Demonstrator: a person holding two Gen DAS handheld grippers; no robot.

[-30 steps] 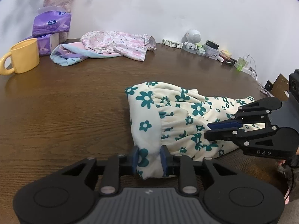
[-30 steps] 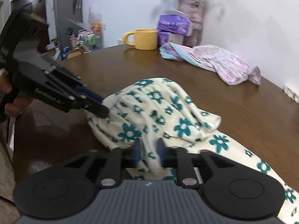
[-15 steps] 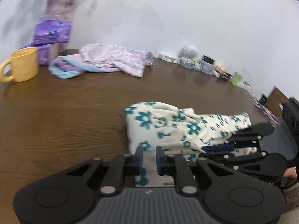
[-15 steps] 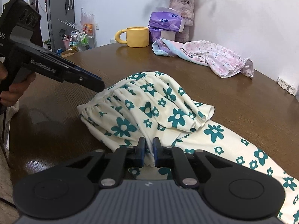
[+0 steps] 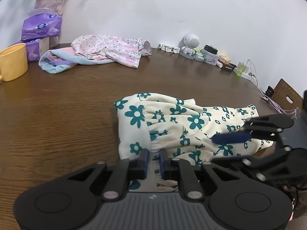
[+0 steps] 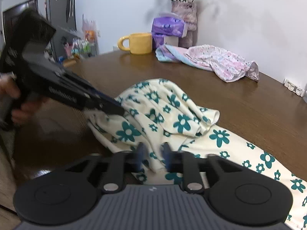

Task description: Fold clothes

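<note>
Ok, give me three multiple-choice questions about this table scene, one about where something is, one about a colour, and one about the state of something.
1. Where does the yellow ceramic mug stand?
A. next to the purple tissue packs
B. on the flowered garment
C. on the floor

2. What colour are the flowers printed on the cream cotton garment?
A. red
B. teal
C. orange

3. How is the cream garment lying?
A. hung on a hanger
B. rolled into a tight ball
C. partly folded over itself on the brown wooden table

Answers:
1 A, the mug stands on the table right by the tissue packs near the wall.
2 B, every flower on the cloth is teal.
3 C, one layer of cloth lies doubled back over the rest.
</note>
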